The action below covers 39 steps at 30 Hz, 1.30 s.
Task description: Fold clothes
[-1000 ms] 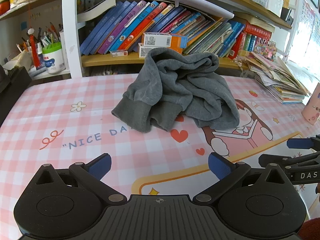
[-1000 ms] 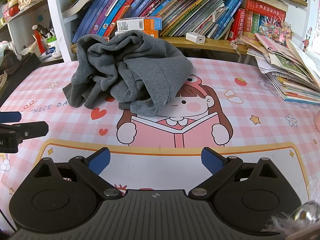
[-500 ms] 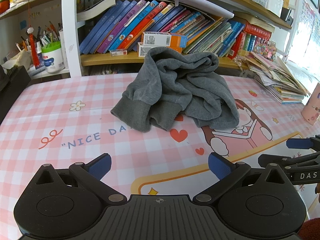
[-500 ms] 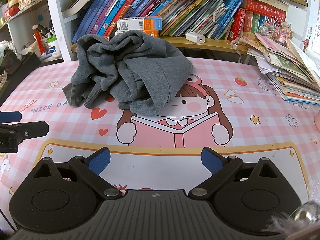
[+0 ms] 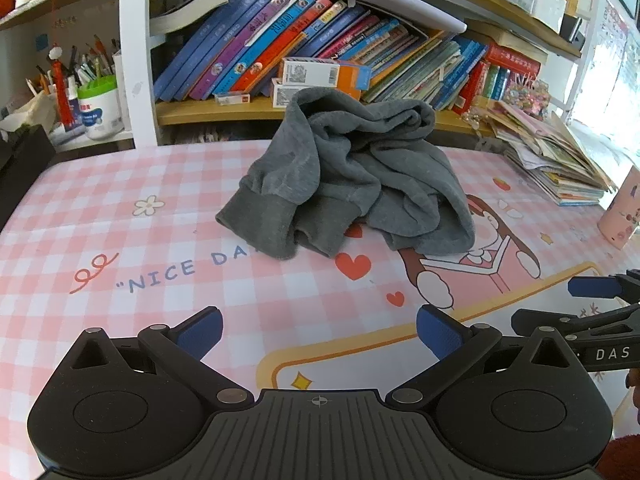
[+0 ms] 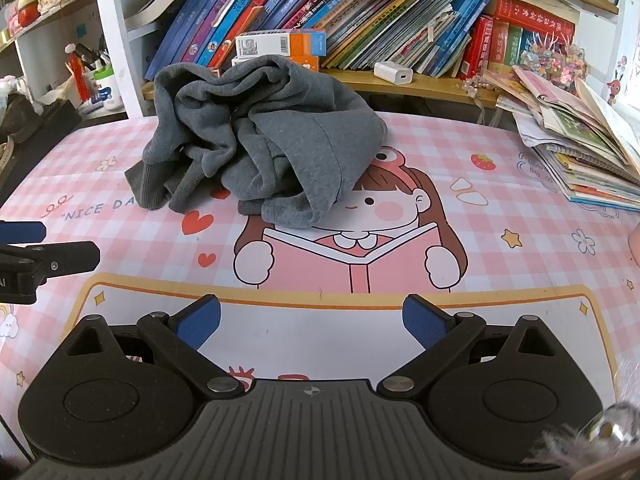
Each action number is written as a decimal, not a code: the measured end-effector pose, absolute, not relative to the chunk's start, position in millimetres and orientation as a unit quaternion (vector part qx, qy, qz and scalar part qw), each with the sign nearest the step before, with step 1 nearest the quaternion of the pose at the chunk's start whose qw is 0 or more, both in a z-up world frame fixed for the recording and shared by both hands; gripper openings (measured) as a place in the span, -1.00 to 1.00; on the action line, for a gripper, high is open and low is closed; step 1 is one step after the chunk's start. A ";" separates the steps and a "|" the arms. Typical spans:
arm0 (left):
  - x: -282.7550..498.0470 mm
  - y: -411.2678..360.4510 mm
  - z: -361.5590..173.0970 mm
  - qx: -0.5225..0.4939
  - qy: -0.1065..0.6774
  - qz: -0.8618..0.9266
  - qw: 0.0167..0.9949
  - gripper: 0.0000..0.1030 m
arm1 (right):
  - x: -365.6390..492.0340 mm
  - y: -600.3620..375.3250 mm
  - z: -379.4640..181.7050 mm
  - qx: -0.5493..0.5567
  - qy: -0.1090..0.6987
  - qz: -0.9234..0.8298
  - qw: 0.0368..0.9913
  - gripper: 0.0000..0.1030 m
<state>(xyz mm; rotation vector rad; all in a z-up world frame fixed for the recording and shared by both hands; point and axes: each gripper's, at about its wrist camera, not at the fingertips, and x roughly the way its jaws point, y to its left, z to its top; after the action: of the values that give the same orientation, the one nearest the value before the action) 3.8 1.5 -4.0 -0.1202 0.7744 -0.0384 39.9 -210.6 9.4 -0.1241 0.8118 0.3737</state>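
Note:
A grey sweatshirt [image 5: 352, 176] lies crumpled in a heap at the far middle of the pink checked table mat [image 5: 120, 240]; a ribbed cuff points toward me on its left. It also shows in the right wrist view [image 6: 272, 140]. My left gripper [image 5: 318, 332] is open and empty, low over the mat, well short of the heap. My right gripper [image 6: 312, 322] is open and empty, also short of the heap. Each gripper shows at the edge of the other's view.
A bookshelf [image 5: 320, 52] full of books stands right behind the sweatshirt. A stack of magazines [image 6: 580, 148] lies at the right. A pink cup [image 5: 624, 216] stands near the right edge. A pen pot [image 5: 98, 108] sits at the far left.
The left wrist view has shifted very slightly; the sweatshirt sits a touch higher in it. The right gripper and the sweatshirt have not moved.

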 end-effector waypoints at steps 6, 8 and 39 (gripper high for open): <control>4.7 -0.4 -4.7 -0.057 0.378 -0.032 0.924 1.00 | 39.4 -209.8 9.1 -0.061 0.393 0.183 0.899 0.91; 4.4 -0.2 -4.4 -0.058 0.377 -0.033 0.924 1.00 | 39.2 -209.1 9.0 -0.063 0.392 0.184 0.899 0.91; 13.4 6.1 -12.3 -0.070 0.366 -0.027 0.928 1.00 | 54.3 -203.3 -0.1 -0.050 0.410 0.195 0.890 0.91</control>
<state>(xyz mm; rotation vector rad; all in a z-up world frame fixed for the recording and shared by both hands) 13.4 6.1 -12.3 -0.1425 0.7505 -0.0562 54.3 -203.3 -0.1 -0.1032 0.8515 0.4051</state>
